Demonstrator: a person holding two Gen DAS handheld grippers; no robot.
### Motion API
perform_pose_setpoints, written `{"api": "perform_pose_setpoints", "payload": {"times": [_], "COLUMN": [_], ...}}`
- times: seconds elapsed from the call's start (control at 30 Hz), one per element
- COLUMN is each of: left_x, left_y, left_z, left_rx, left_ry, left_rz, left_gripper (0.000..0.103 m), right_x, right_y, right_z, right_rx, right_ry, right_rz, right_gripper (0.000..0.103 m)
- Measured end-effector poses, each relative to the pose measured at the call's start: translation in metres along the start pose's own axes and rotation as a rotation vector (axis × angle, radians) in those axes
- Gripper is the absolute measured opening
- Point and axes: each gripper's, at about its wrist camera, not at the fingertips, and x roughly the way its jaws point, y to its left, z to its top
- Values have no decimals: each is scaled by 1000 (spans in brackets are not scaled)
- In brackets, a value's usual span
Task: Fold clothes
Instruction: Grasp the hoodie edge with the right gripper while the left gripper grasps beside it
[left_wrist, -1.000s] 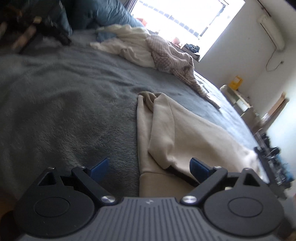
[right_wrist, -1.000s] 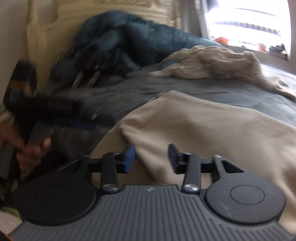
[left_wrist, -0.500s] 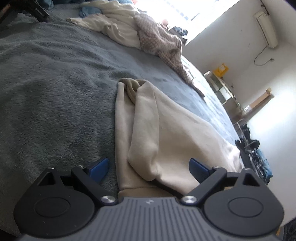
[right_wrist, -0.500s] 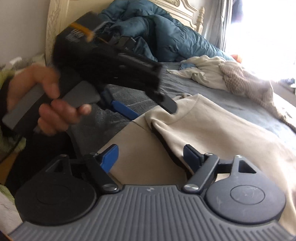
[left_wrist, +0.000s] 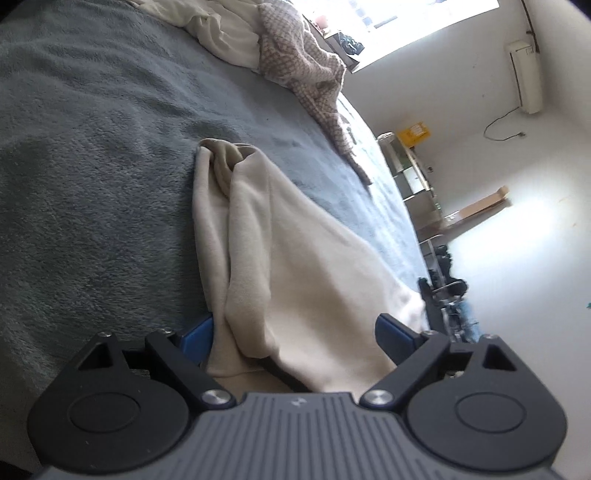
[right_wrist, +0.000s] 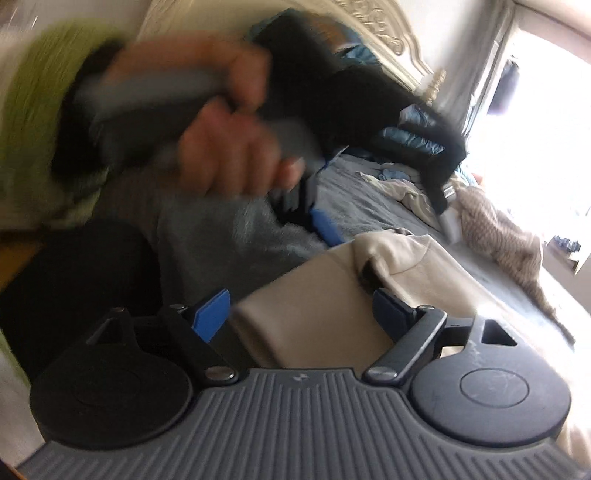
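1. A beige, soft-knit garment (left_wrist: 295, 266), already doubled lengthwise, is lying on a grey fleece blanket (left_wrist: 92, 166) covering the bed; both grippers are hovering at its near hem, suggesting the person is between folds and lining up the next grasp.
2. The left gripper (left_wrist: 295, 334) is closing slightly, its jaws wide, with the folded edge lying between the blue pads but not pinched.
3. The right gripper (right_wrist: 301, 312) is opening, the hem corner sitting between its pads, unclamped.
4. The next move is likely calling for both grippers to pinch the near hem and carry it toward the far end.
5. The person's hand (right_wrist: 229, 158), gripping the left tool, is blurring across the right view, hiding much of the bed; the garment's nearest edge is cut off behind both gripper bodies. The crumpled cream and checked clothes (left_wrist: 288, 55) beyond are waiting, their shapes hard to read.
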Motion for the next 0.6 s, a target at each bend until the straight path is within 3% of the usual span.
{"api": "perform_pose_setpoints", "payload": {"times": [0.3, 0.47, 0.6], "left_x": [2, 6, 7], "left_y": [2, 3, 5], "left_z": [12, 14, 14], "left_rx": [-84, -86, -88], "left_ry": [12, 15, 18], "left_rz": [-90, -90, -90], "left_gripper": [91, 91, 91], "right_x": [11, 15, 27], "right_y": [26, 4, -14], "right_z": [0, 8, 15], "right_rx": [-187, -84, -4], "right_ry": [8, 20, 64], "right_rz": [-168, -284, -275], "right_gripper": [85, 85, 84]}}
